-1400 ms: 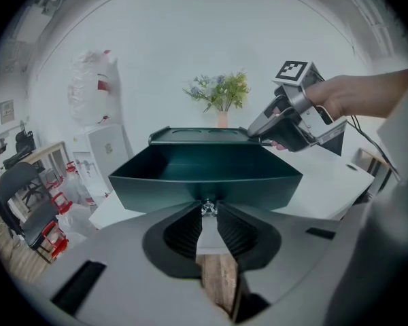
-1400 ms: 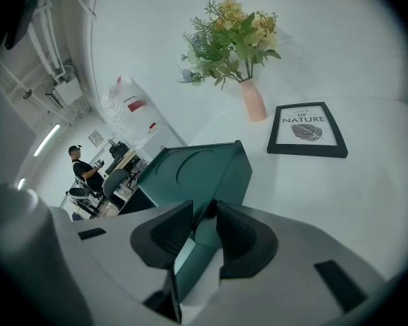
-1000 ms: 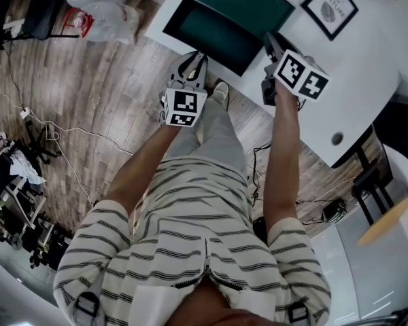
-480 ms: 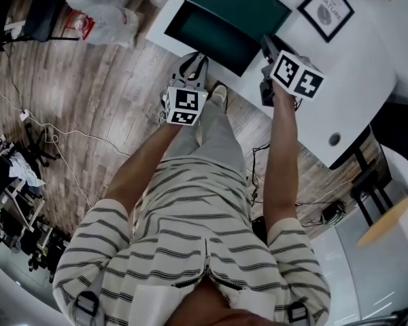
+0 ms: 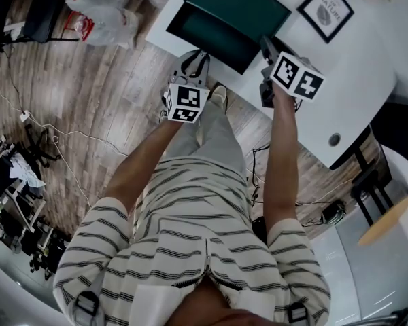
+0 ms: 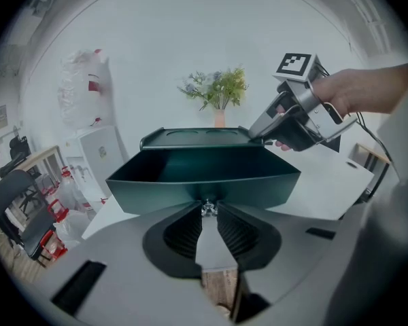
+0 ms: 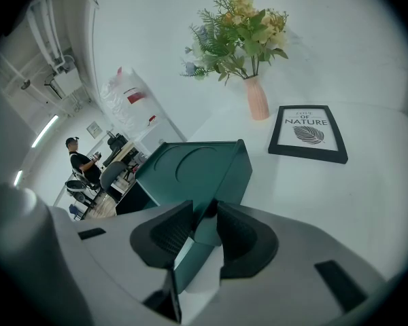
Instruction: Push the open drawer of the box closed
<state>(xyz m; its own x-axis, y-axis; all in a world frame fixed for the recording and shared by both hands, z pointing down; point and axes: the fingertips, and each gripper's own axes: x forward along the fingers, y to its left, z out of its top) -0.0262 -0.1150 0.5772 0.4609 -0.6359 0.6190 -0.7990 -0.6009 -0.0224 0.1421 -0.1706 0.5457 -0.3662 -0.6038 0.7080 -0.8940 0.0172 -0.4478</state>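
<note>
One green box sits on the white table, its drawer pulled out toward me. I see my left gripper with jaws narrowed onto the drawer's small knob. My right gripper has its jaws pinched on the box's near corner.

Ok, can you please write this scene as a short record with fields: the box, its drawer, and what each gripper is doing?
box: dark green box standing on the white table
drawer: drawer open, pulled out toward the person, nothing visible inside
left gripper: left gripper at the drawer front, jaws apparently closed on the small knob
right gripper: right gripper at the box's corner, jaws apparently closed on its edge
nearby: framed print; vase of flowers
task state: drawer not yet pushed in
</note>
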